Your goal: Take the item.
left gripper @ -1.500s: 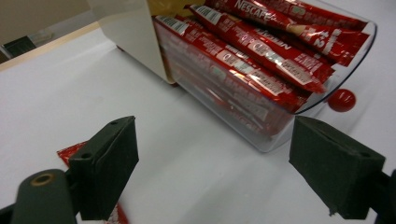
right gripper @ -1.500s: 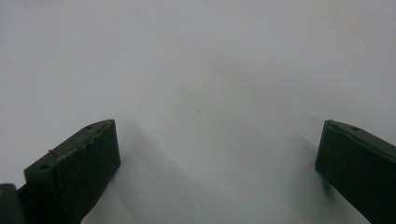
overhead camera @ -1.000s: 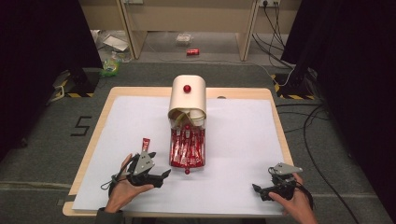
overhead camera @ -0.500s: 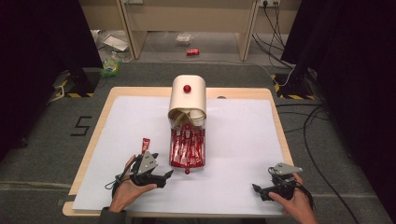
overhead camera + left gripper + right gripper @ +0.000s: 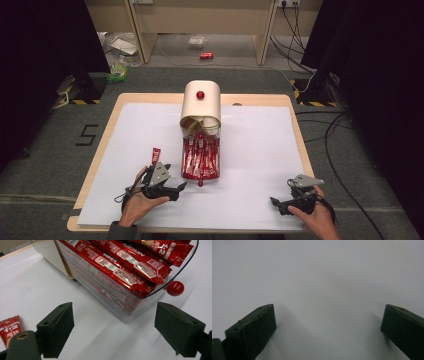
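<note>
- Table point(image 5: 295, 125) w/ wooden rim is covered by a white sheet point(image 5: 260, 150); seen from high view.
- Cream dispenser box point(image 5: 200, 102) w/ red knob on top is placed at centre-rear of sheet.
- Clear drawer point(image 5: 201, 160) is pulled out from the box toward the person, packed w/ red stick sachets point(image 5: 200, 156); a red ball knob point(image 5: 200, 183) is fixed at its near end.
- In left gripper view the drawer's clear wall point(image 5: 117, 302) is seen close up, sachets point(image 5: 130, 267) stacked lengthwise inside, white label patches on each; red knob point(image 5: 175, 288) sits at the rounded end, upper right.
- One loose sachet point(image 5: 154, 155) is laid on the sheet, left of the drawer, just beyond the left gripper; its end is seen at lower left of left gripper view point(image 5: 9, 328), print "1+2" legible.
- Left gripper point(image 5: 181, 187) is held low over sheet, front-left, pointing toward the drawer's near end; jaws are spread wide, nothing between them, drawer corner framed in the gap but not touched. Released state.
- Left hand point(image 5: 137, 205) is wrapped around the gripper from below-left.
- Right gripper point(image 5: 275, 202) is held at front-right of sheet, well apart from the drawer, jaws pointing left. In right gripper view both jaws are spread wide over bare white sheet point(image 5: 324, 285), nothing grasped. Released state.
- Right hand point(image 5: 315, 217) is closed around its handle; cable trails to the right.
- Floor beyond table: a red can point(image 5: 206, 55), cables point(image 5: 295, 30), a "5" mark point(image 5: 86, 135) on the grey mat at left.
</note>
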The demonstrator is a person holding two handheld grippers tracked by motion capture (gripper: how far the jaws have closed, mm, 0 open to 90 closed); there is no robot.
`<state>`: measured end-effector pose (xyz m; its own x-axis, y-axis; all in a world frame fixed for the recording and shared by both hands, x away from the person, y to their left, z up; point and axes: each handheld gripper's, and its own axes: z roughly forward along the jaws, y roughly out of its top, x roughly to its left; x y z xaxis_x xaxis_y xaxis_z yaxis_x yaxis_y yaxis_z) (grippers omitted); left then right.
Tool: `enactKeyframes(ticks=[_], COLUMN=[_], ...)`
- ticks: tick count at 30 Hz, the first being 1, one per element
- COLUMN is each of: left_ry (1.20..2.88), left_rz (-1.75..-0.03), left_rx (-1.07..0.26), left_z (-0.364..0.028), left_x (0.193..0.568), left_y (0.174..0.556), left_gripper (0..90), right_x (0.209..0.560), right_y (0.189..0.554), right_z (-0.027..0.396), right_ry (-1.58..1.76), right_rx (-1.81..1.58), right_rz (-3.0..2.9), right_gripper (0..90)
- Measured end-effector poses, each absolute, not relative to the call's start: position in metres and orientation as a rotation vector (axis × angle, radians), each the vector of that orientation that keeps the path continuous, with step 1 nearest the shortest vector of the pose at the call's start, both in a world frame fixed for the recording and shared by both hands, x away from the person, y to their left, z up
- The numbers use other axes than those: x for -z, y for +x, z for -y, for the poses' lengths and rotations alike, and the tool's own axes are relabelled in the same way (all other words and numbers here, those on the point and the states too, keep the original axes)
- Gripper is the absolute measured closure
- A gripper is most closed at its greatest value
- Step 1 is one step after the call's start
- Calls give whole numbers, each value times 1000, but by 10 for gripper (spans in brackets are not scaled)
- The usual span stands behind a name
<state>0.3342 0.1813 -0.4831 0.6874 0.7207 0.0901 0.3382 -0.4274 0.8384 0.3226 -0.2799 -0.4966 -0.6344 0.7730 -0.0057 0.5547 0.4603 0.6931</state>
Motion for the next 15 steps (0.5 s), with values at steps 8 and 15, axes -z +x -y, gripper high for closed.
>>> enactKeyframes(ticks=[8,15], left_ry=[2009,2005], left_rz=[-828,-826], left_rx=[-587,-583], left_z=[-179,-177], left_x=[482,483], left_y=[335,335], left_gripper=[148,141], right_x=[497,497], right_y=[323,323], right_z=[280,280], right_ry=[1127,1127], right_rx=[-961,-961], right_rz=[-2394,-2394], right_gripper=[3,3])
